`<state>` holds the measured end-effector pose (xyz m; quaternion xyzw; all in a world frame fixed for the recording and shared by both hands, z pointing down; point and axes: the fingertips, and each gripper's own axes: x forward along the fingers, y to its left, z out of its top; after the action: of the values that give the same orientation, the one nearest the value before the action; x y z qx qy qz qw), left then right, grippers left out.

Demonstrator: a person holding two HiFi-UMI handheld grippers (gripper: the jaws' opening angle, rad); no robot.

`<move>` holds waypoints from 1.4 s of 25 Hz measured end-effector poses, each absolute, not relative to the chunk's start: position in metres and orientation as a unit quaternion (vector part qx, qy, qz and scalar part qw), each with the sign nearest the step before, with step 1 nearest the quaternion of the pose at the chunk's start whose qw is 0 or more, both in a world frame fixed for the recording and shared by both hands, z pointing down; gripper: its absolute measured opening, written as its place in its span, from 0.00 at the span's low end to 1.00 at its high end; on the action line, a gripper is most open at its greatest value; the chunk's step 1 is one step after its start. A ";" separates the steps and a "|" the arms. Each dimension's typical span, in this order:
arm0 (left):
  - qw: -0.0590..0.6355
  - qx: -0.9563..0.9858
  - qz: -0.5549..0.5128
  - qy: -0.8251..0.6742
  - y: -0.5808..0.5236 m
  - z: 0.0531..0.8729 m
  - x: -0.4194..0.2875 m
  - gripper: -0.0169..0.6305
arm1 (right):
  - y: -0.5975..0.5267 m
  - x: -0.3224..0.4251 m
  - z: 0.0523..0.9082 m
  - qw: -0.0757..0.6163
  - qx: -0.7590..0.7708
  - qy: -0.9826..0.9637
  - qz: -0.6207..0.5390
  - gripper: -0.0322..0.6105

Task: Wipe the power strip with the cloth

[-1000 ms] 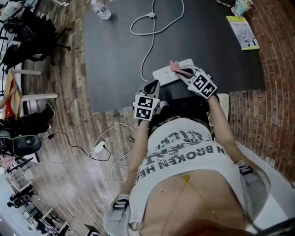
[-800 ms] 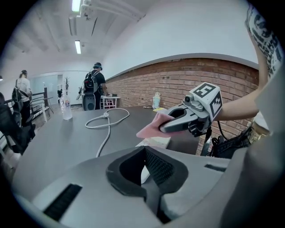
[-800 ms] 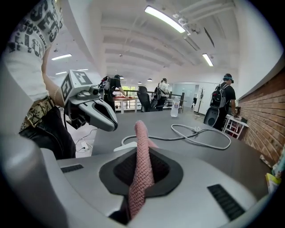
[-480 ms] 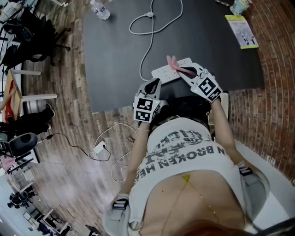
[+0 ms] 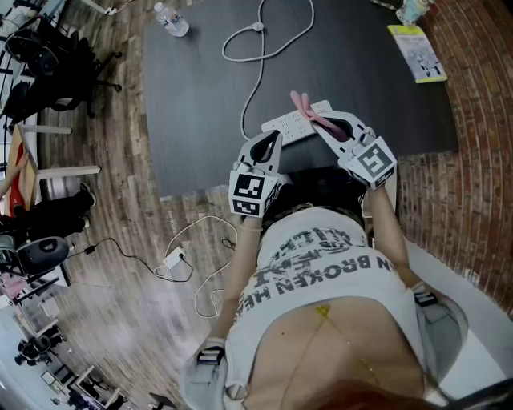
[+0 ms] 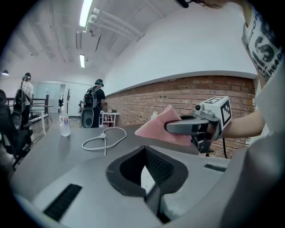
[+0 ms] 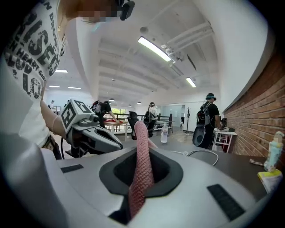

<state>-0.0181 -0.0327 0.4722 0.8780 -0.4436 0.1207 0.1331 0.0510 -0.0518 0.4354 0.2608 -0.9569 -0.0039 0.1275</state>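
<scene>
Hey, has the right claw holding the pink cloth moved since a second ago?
Yes. In the head view the right claw has pulled back rightward from the power strip, which stays put, carrying the cloth up with it.

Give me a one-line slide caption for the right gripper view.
Right gripper clamping a pink cloth, with the shut left gripper close beside it.

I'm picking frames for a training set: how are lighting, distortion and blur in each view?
Head view: evenly lit and sharp, table edges slightly bowed. Left gripper view: strong fisheye with black corners, glaring ceiling lights, cloth in focus. Right gripper view: same fisheye, cloth's weave crisp up close.
</scene>
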 end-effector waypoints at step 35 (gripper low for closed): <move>0.029 0.881 -0.008 -0.471 -0.043 0.325 -0.003 0.04 | -0.036 0.041 0.326 0.029 0.306 -0.951 -0.038 0.08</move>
<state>-0.0027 -0.0432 0.3249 0.8814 -0.4715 -0.0083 0.0293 0.0414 -0.0358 0.3263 0.3063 -0.9507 -0.0382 0.0288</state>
